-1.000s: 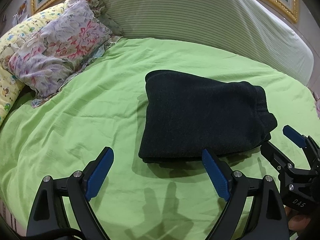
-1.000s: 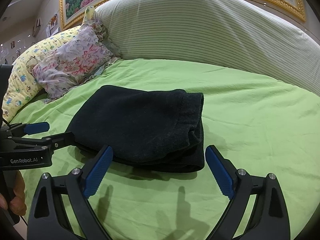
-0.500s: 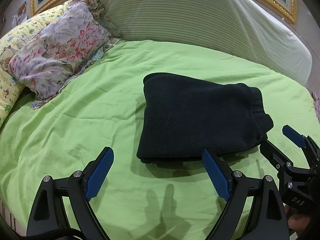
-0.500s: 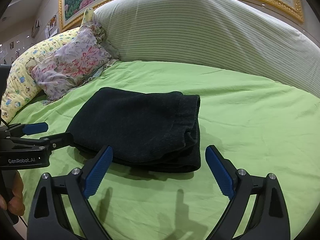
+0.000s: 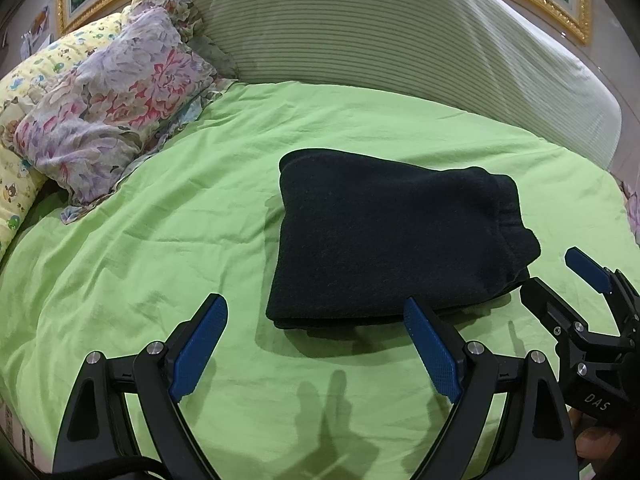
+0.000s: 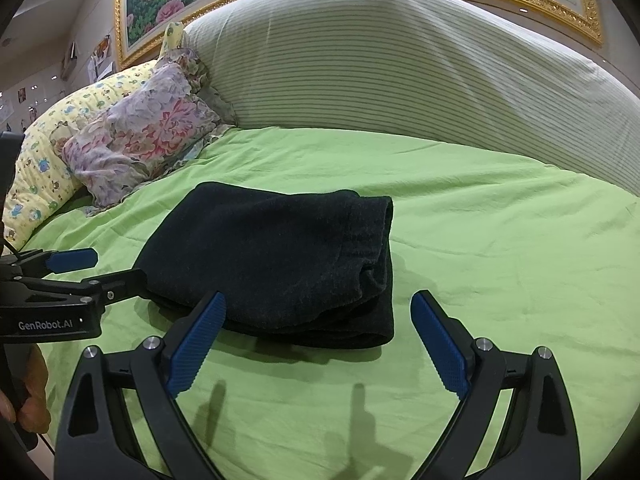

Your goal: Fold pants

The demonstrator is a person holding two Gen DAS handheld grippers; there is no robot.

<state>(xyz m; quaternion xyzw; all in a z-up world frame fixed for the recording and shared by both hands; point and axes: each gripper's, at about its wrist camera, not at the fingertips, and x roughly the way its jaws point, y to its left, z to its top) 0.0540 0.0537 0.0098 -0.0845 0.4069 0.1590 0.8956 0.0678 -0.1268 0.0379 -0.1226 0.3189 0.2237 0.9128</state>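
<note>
The black pants (image 5: 392, 236) lie folded into a thick rectangle on the green bed sheet (image 5: 160, 248); they also show in the right wrist view (image 6: 280, 264). My left gripper (image 5: 316, 340) is open and empty, held above the sheet just in front of the pants' near edge. My right gripper (image 6: 320, 340) is open and empty, in front of the pants' near right corner. Each gripper shows in the other's view, the right one (image 5: 568, 280) at the pants' right end, the left one (image 6: 100, 268) at their left end. Neither touches the cloth.
A floral pillow (image 5: 116, 100) and a yellow patterned pillow (image 5: 16, 128) lie at the back left. A large striped bolster (image 5: 400, 28) runs along the back of the bed. A gold-framed picture (image 6: 160, 0) hangs on the wall behind.
Both grippers have drawn back and up slightly from the folded pants. The pants have not moved, and both grippers stay open.
</note>
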